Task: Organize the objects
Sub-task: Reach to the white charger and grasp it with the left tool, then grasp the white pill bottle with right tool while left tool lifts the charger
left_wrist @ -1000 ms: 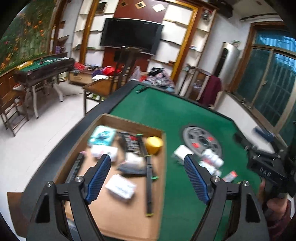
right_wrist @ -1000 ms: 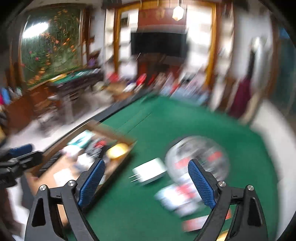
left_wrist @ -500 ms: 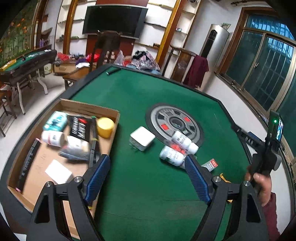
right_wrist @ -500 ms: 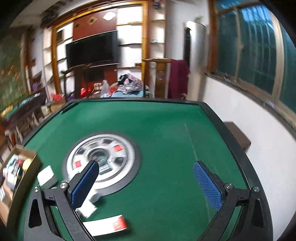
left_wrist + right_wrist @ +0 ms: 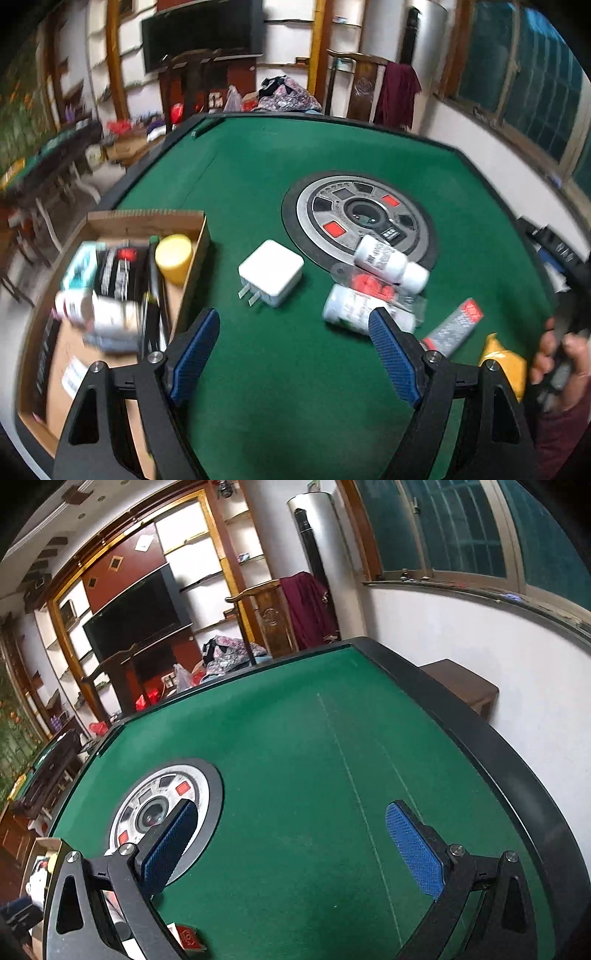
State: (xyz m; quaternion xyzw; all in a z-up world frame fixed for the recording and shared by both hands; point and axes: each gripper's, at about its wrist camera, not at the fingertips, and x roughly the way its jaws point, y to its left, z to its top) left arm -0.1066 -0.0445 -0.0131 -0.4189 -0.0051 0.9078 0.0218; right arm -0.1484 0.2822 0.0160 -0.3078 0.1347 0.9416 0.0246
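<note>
Green felt table [image 5: 280, 387] carries a white charger [image 5: 271, 272], two white bottles [image 5: 388, 260] and a tube [image 5: 452, 328]; a cardboard box [image 5: 192, 254] (partly filled) sits left. Left gripper [image 5: 293, 350] hangs wide and empty. Right gripper [image 5: 291, 849], jaws just opened, spans bare felt.

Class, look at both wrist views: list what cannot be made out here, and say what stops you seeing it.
- Open cardboard box, left wrist view: motion blur smears the labels of its contents.
- Lower white plastic bottle, left wrist view: label blurred, one end behind the left tongs.
- Small red-and-white packet, right wrist view: mostly behind the right tongs, cut by the bottom edge.
</note>
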